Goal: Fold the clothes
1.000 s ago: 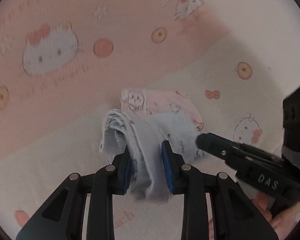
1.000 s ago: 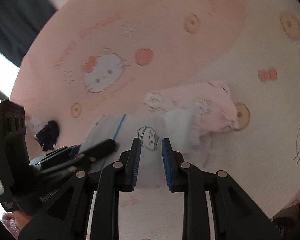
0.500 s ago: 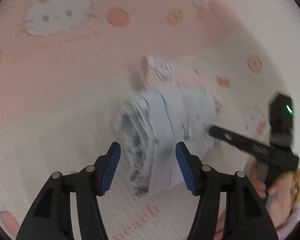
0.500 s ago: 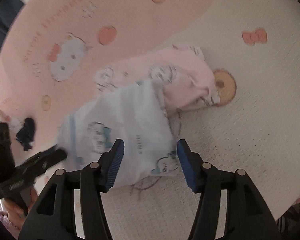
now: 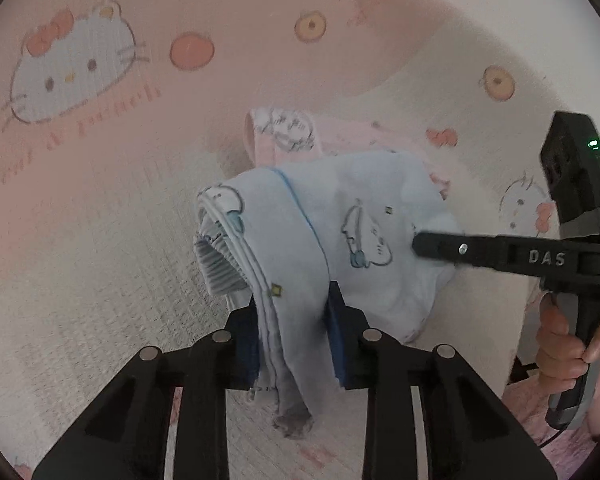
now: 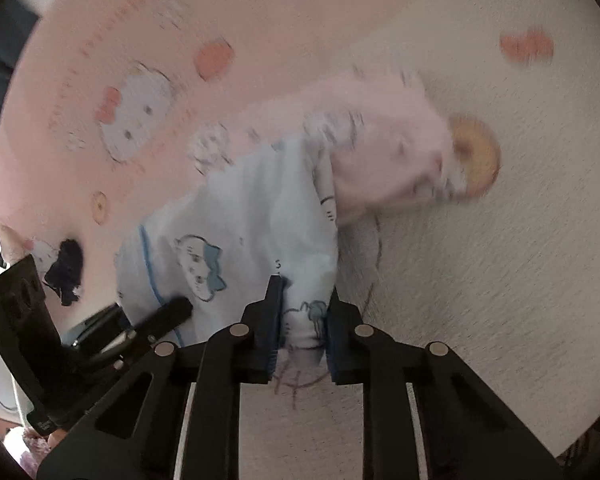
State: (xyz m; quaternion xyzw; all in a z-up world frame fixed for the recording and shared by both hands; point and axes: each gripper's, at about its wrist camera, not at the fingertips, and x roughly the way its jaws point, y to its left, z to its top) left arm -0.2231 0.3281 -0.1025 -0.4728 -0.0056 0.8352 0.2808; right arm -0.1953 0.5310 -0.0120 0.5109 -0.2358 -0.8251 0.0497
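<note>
Pink and cream fabric printed with cartoon cats, bows and round orange fruits covers the whole background, a bedsheet or mat [image 5: 100, 240] by the look of it; which one the views do not settle. At the centre of the left wrist frame sits a pale blue child's garment [image 5: 320, 220] with a darker blue seam line and small cartoon prints, bunched and partly folded, its ribbed elastic edge showing at the left. Behind it, toward the upper centre, a pink garment [image 5: 284, 136] with similar prints lies flat, partly covered by the blue one.

The left tongs [image 5: 292, 320] at the bottom centre have just been closing, and their blue pads now pinch a thick gathered fold of the blue garment, with a tail of cloth hanging below them. From the right edge of that frame the right tongs [image 5: 420, 244] reach in level, tips on the blue cloth, with a person's hand [image 5: 564, 344] wrapped around the handle at lower right.

In the right wrist view, which is blurred, the right tongs [image 6: 302, 328] have likewise just been closing and clamp the near edge of the blue garment [image 6: 240, 220] at the bottom centre. The left tongs [image 6: 172, 312] enter from the lower left, touching the same cloth. The pink garment [image 6: 380, 152] lies just beyond, in the upper middle. A small dark object [image 6: 66, 272] rests on the pink print at the left; too blurred to name.
</note>
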